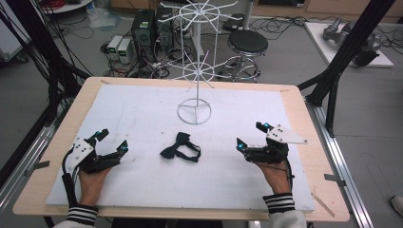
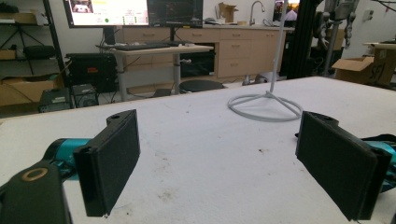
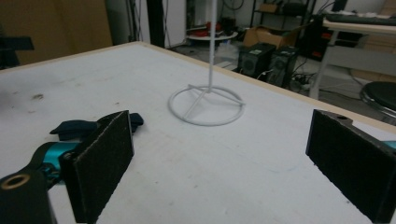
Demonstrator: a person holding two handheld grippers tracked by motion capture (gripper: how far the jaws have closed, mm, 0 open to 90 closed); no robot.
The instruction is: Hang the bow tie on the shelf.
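Striped cuffs come in at the near edge, and both hands are planted low on the counter [image 1: 304,118], each wrapped around a gripper. On the left side, the left gripper [image 1: 111,141] sits near the near-left corner of the white mat [image 1: 142,109], jaws spread wide with nothing between them; its own view confirms it, two black pads [image 2: 112,161] standing well apart over bare, slightly smudged white surface. Over on the right, the right gripper [image 1: 251,135] mirrors it, grey plate on top, jaws also wide and empty, and its own view shows the same broad gap between the pads [image 3: 100,163]. Between the two, just about dead centre of the mat, lies a black bow tie [image 1: 180,147], flat on the surface with its strap looped to the right, touched by neither gripper. In the right gripper view a dark bit of that bow tie peeks out behind the left-hand jaw. Farther back, beyond the bow tie, stands a white wire rack [image 1: 195,71], its ring base resting on the mat and a thin pole rising to two spoked tiers; the ring base shows in both gripper views too. Past the far edge of the counter, a black stool [image 1: 247,45] and computer towers [image 1: 145,28] sit on the floor among cables.
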